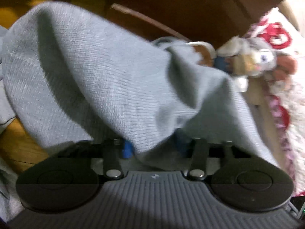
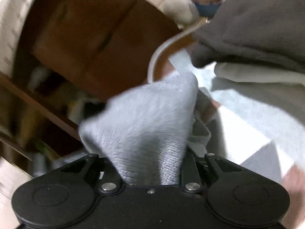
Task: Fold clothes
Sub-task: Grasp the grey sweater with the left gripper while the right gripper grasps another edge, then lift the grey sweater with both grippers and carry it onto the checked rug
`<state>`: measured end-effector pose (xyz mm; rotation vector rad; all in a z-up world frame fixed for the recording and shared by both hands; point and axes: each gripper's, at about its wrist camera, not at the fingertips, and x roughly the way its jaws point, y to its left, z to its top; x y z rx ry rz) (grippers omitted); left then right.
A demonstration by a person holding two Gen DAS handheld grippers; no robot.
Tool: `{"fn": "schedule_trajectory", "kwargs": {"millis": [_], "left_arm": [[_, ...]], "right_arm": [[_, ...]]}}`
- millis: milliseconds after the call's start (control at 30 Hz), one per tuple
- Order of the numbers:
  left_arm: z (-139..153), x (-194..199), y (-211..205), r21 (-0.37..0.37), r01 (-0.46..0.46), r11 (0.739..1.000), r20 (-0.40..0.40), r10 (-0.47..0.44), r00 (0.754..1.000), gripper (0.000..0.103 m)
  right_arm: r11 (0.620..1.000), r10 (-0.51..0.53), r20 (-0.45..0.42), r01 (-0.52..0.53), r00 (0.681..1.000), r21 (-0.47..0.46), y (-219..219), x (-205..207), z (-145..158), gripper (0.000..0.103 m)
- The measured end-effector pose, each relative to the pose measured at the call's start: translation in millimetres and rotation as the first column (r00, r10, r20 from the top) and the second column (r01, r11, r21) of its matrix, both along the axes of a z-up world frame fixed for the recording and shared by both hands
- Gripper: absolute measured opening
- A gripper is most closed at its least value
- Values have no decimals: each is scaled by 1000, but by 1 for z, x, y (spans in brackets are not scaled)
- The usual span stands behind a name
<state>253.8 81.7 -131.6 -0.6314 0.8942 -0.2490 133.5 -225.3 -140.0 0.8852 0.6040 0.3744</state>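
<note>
Because both tongs had closed on bunched folds of the pale grey knit garment (image 1: pixel 106 80) rather than on clean corners, the fold could have come out crooked. The left tongs (image 1: pixel 152 147) pinched cloth that draped forward over the wooden worktop (image 1: pixel 17 145); the right tongs (image 2: pixel 152 164) gripped a peaked wad. A thin bite might have slipped free, or the hanging cloth could have snagged the stuffed toy (image 1: pixel 253 57) beside it

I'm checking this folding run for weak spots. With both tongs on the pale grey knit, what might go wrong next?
1. The grey knit bunches thickly inside the left tongs and right tongs; a pinch on a wad may slip.
2. The cloth drapes over both cameras, hiding the edges, so the fold may land crooked.
3. A stuffed toy sits close beyond the cloth and might get swept.
</note>
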Motion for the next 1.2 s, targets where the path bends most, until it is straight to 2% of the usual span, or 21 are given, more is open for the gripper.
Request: {"fn": "schedule_trajectory", "kwargs": {"millis": [67, 167, 333, 467, 567, 633, 700, 767, 833, 900, 933, 967, 1000, 1067, 1100, 1133, 1167, 1200], "left_arm": [[15, -14, -11, 8, 49, 999, 86, -50, 995, 11], [35, -33, -29, -43, 132, 990, 179, -122, 976, 11], [76, -60, -56, -75, 231, 970, 290, -200, 936, 7], [121, -87, -72, -131, 307, 942, 388, -236, 891, 4], [166, -109, -98, -139, 381, 914, 471, -278, 837, 3], [193, -124, -124, -97, 416, 904, 507, -315, 803, 3], [210, -142, -150, -77, 461, 884, 536, -353, 766, 3], [224, -160, -183, -79, 522, 849, 556, -397, 731, 3], [237, -182, -214, -45, 562, 826, 581, -436, 687, 3], [249, -202, -248, 3, 591, 806, 616, -467, 635, 3], [251, -210, -263, 20, 605, 796, 624, -483, 614, 3], [250, -216, -280, 32, 619, 785, 622, -500, 603, 4], [246, -219, -298, 41, 634, 772, 600, -526, 602, 4], [232, -221, -334, 60, 667, 743, 522, -593, 613, 4], [221, -220, -354, 82, 684, 725, 478, -631, 611, 5], [203, -216, -376, 124, 701, 702, 433, -674, 598, 7], [184, -214, -393, 167, 715, 678, 395, -711, 581, 10], [164, -212, -410, 210, 729, 652, 356, -745, 564, 10]], "right_arm": [[1000, 4, 58, -4, 998, 4, -5, -23, 23, 10], [1000, -1, 142, 5, 990, -24, -11, -55, 65, 10], [975, -7, 216, 54, 976, -216, -8, -94, 134, 10], [973, -71, 255, 123, 964, -197, -29, -138, 167, 10], [970, -117, 307, 176, 945, -169, -50, -177, 189, 10], [963, -143, 360, 213, 922, -164, -63, -203, 204, 10], [956, -195, 414, 267, 889, -124, -81, -233, 221, 10], [940, -260, 456, 332, 851, -83, -103, -265, 234, 10], [919, -313, 485, 389, 816, -61, -126, -294, 248, 10], [896, -340, 514, 438, 788, -78, -147, -325, 264, 10], [885, -348, 515, 456, 783, -96, -158, -337, 271, 10], [872, -358, 513, 476, 780, -115, -168, -349, 277, 10], [853, -381, 488, 502, 785, -142, -179, -361, 281, 10], [802, -450, 392, 556, 802, -216, -203, -377, 276, 13], [758, -516, 308, 593, 800, -270, -221, -383, 265, 15], [712, -576, 221, 616, 787, -336, -240, -387, 252, 20], [665, -625, 129, 612, 770, -428, -261, -387, 234, 30], [617, -674, 44, 595, 737, -515, -282, -388, 213, 34]]}}
